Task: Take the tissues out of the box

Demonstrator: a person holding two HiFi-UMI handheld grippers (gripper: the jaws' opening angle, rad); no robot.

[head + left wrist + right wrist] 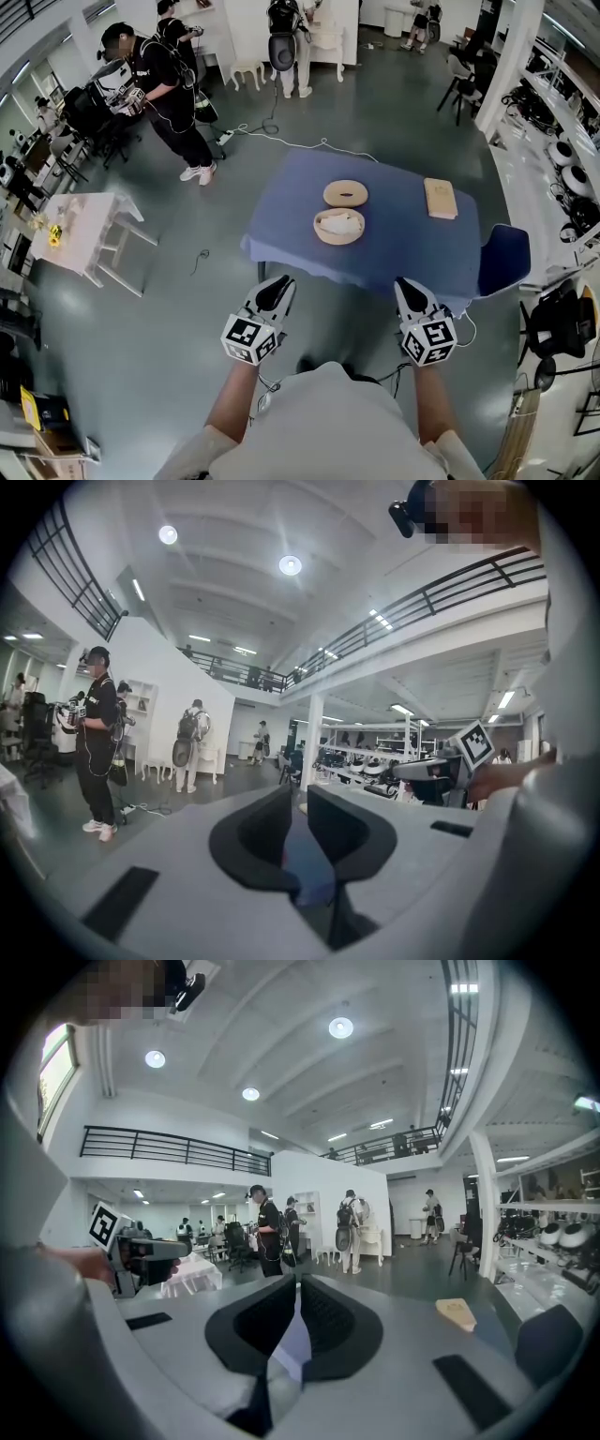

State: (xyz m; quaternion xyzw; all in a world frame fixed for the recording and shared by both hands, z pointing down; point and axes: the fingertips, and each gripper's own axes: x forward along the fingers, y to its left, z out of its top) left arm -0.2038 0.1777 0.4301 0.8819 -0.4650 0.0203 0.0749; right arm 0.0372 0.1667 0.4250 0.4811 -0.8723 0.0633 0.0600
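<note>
Left tongs [277, 284] slightly parted, right tongs [410, 286] clenched, both empty.
Each pair hangs short of the near edge of the blue tabletop [394, 239], side by side and well apart from the round wooden box [338, 227]. That box sits near the middle of the cloth with white tissues [339, 222] showing inside. A slotted wooden ring [345, 194] lies just behind it, and a wooden block [440, 198] rests off to the right.

A big open lab hall: grey floor [169, 319], railed mezzanine [169, 1152] overhead, gear shelves [562, 150] on the right, a loose cable [300, 143], and rigged-up people [169, 89] far left.
</note>
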